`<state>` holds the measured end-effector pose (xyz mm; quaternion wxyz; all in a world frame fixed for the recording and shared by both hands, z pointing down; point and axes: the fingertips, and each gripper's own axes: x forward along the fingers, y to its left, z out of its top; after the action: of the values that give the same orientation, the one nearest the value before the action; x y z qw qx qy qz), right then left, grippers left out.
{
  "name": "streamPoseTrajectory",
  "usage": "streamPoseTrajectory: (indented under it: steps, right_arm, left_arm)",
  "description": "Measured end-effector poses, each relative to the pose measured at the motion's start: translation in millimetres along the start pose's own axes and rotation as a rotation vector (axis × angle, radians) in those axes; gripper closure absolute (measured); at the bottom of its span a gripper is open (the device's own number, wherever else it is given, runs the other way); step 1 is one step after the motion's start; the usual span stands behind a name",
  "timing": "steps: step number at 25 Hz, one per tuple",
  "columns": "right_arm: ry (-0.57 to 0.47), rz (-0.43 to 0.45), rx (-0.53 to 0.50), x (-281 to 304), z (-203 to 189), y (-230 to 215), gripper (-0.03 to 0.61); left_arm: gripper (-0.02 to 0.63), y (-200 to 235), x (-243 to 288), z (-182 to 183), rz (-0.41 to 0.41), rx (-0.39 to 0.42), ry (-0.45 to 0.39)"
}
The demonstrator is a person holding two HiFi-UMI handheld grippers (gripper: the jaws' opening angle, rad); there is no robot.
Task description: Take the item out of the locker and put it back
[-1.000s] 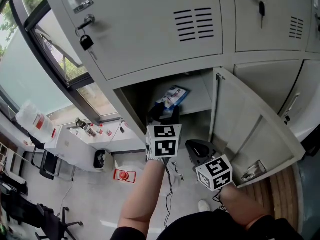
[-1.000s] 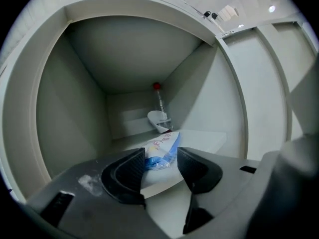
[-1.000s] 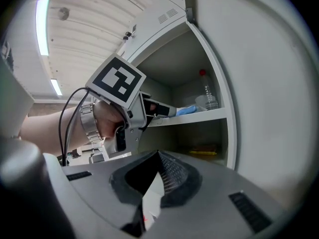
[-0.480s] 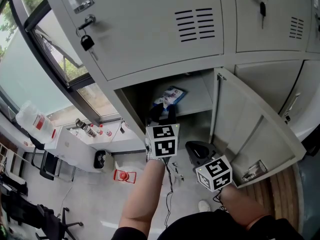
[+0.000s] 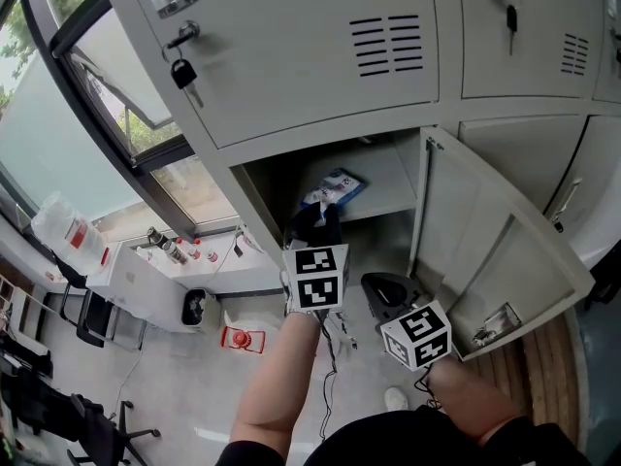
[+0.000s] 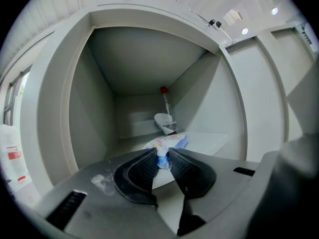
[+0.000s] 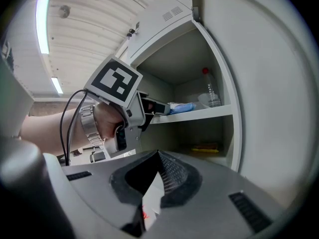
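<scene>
A blue and white packet [image 5: 336, 186] lies on the shelf [image 5: 390, 184] of the open locker, its near corner over the shelf's front edge. My left gripper [image 5: 314, 223] reaches into the locker mouth. Its jaws are closing, and the packet [image 6: 167, 142] corner sits pinched between the pads at the left gripper [image 6: 163, 158] tips. In the right gripper view the left gripper [image 7: 158, 108] meets the packet [image 7: 182, 107] at the shelf edge. My right gripper [image 5: 384, 289] hangs lower, outside the locker, beside the door. The right gripper [image 7: 158, 156] is shut with nothing in it.
The locker door [image 5: 490, 250] swings out to the right. A clear bottle [image 6: 165, 103] and a white cup [image 6: 163, 122] stand at the back of the shelf. Something yellow [image 7: 205, 147] lies in the space below. A white low table [image 5: 146, 280] and a red item [image 5: 239, 340] are at the lower left.
The left gripper has crept slightly nearer the packet at the shelf's front edge. The right gripper has stayed where it was. The head view has shifted a little.
</scene>
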<state>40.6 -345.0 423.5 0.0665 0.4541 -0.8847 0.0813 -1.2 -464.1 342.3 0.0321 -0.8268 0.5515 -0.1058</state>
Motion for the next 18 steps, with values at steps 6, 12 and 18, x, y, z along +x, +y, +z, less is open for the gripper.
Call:
streamPoseTrajectory:
  steps: [6, 12, 18]
  right_arm:
    - [0.001, -0.004, -0.001, -4.6, -1.8, 10.2, 0.526]
    - [-0.002, -0.012, -0.003, -14.1, -3.0, 24.2, 0.526]
    - [0.000, -0.022, -0.002, -27.3, -7.5, 43.7, 0.526]
  left_arm:
    - [0.541, -7.5, -19.9, 0.5, -0.031, 0.001, -0.017]
    - [0.546, -12.5, -49.6, -0.3, -0.054, -0.004, -0.036]
    - [0.548, -18.5, -93.6, -2.0, -0.083, -0.008, -0.064]
